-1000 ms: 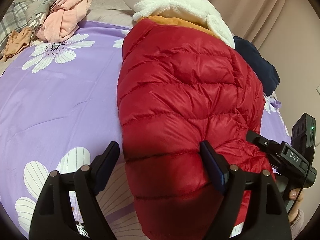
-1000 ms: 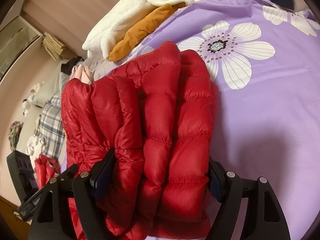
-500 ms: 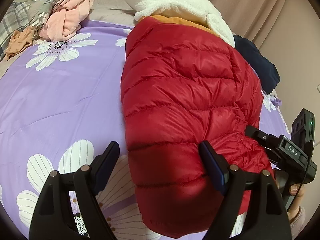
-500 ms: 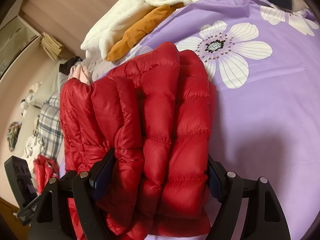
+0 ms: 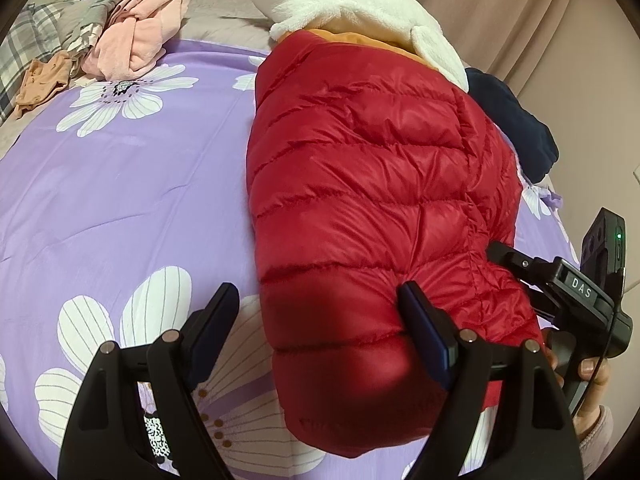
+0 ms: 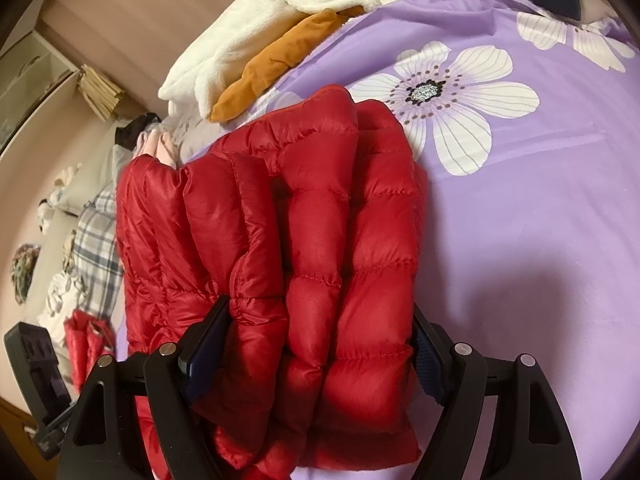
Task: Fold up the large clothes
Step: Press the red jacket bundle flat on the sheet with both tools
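Observation:
A red puffer jacket [image 5: 368, 208] lies folded into a thick bundle on the purple flowered bedspread [image 5: 120, 200]. My left gripper [image 5: 320, 320] is open above its near left edge, with one finger over the sheet and the other resting on the jacket. My right gripper [image 6: 320, 340] is wide open with the jacket's folded end [image 6: 320, 260] bulging between its fingers, which touch the jacket's sides without squeezing it. The right gripper also shows in the left wrist view [image 5: 560, 292], at the jacket's right side.
A white fleece [image 5: 344, 4] lies over an orange garment [image 5: 360, 40] at the far edge. A navy garment [image 5: 516, 124] sits to the right. Pink [image 5: 136, 48] and plaid clothes [image 5: 24, 40] are piled far left. The left gripper shows at the lower left of the right wrist view [image 6: 32, 372].
The left gripper has drifted slightly left and back, so the jacket sits a little further right in its view. The right gripper has hardly moved; both jaws stay open.

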A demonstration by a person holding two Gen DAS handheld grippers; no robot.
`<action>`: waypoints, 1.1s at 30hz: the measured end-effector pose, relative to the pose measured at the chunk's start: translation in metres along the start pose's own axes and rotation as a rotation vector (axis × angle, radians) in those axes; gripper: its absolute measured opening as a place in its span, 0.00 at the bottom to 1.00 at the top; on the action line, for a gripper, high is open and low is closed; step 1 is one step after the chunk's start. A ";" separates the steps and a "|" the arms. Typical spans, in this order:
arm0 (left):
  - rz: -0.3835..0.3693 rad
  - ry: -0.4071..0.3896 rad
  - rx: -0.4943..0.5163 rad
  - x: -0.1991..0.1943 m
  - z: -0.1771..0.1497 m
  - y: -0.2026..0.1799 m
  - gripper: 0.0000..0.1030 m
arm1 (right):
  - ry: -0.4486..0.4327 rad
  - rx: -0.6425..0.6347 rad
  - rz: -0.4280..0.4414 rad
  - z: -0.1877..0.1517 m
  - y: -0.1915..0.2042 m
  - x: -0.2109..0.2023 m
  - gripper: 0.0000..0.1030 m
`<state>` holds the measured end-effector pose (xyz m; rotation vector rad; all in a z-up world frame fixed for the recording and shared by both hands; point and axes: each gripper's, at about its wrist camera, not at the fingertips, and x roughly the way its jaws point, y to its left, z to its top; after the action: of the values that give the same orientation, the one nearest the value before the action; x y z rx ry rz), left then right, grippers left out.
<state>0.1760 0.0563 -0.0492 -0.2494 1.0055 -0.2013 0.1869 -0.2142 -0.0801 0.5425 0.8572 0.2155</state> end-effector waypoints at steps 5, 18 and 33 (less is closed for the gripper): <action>-0.004 0.002 -0.005 -0.004 -0.005 0.001 0.81 | -0.001 0.001 -0.004 -0.001 0.000 0.000 0.77; -0.017 0.013 -0.010 -0.008 -0.016 0.001 0.81 | -0.009 0.011 -0.019 -0.002 0.001 -0.001 0.79; -0.021 0.022 -0.008 -0.008 -0.020 0.001 0.81 | -0.008 0.009 -0.019 -0.002 0.001 -0.001 0.79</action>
<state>0.1552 0.0570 -0.0534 -0.2658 1.0263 -0.2195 0.1847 -0.2128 -0.0805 0.5430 0.8555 0.1921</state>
